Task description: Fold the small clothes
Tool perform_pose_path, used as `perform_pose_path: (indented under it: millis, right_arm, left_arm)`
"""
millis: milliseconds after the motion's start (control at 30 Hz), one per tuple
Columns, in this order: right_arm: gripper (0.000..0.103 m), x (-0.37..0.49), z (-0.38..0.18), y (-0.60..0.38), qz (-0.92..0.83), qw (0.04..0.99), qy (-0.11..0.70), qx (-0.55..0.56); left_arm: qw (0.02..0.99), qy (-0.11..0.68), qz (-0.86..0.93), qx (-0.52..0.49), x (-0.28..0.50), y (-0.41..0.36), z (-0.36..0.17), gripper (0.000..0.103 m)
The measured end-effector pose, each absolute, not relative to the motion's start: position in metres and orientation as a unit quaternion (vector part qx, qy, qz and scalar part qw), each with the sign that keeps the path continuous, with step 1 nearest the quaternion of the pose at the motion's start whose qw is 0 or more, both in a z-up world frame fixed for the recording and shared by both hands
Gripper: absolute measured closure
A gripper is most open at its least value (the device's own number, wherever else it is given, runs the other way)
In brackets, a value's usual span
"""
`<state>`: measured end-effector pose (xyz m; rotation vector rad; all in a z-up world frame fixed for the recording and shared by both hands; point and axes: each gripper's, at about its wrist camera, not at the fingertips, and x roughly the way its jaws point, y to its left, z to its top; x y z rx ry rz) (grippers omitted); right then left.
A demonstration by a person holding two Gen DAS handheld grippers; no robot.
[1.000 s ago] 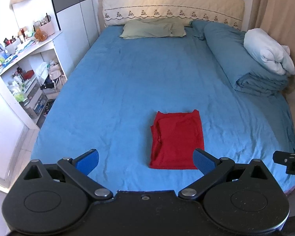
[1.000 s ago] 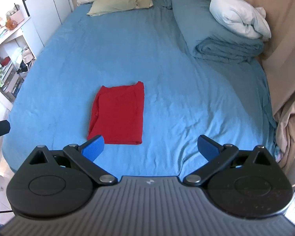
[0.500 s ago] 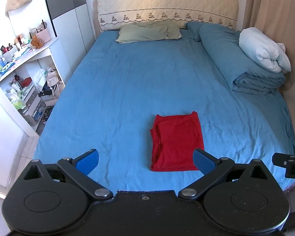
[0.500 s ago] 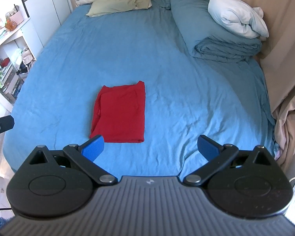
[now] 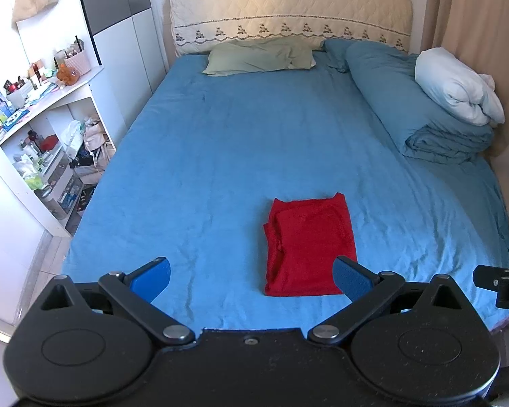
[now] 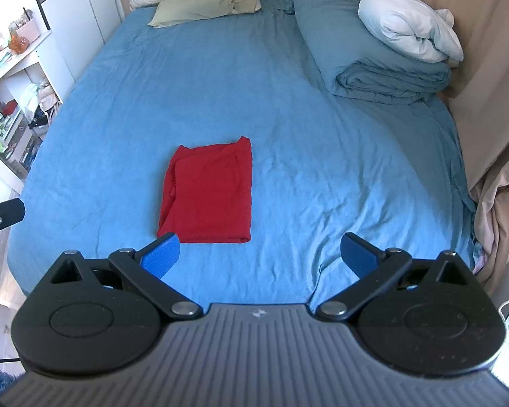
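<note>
The red garment (image 5: pixel 308 247) lies flat on the blue bed sheet (image 5: pixel 220 156), near the foot of the bed and a little right of centre in the left wrist view. It is already a compact rectangle with layered edges showing along its left side, so the folding looks finished or nearly so. The left gripper (image 5: pixel 251 279) stands wide and holds nothing; the right gripper (image 6: pixel 259 257) is wide as well, empty, and both hang above the near edge of the bed, apart from the cloth. No other small clothes show on the sheet. Judging from this, only a final tidy or putting away may be left.
</note>
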<state>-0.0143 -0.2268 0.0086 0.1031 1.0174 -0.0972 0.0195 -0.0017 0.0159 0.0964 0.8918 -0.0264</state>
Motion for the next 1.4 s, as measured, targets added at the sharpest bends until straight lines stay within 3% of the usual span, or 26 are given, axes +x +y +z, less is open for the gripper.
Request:
perform_pose_path:
  millis: [1400]
  right_arm:
    - [0.000,-0.0075,0.0066,-0.2252,-0.052,0.871,0.485,0.058]
  left_arm:
    - [0.903,0.425,-0.026,0.060,0.0279,0.0007,0.0157,0.000]
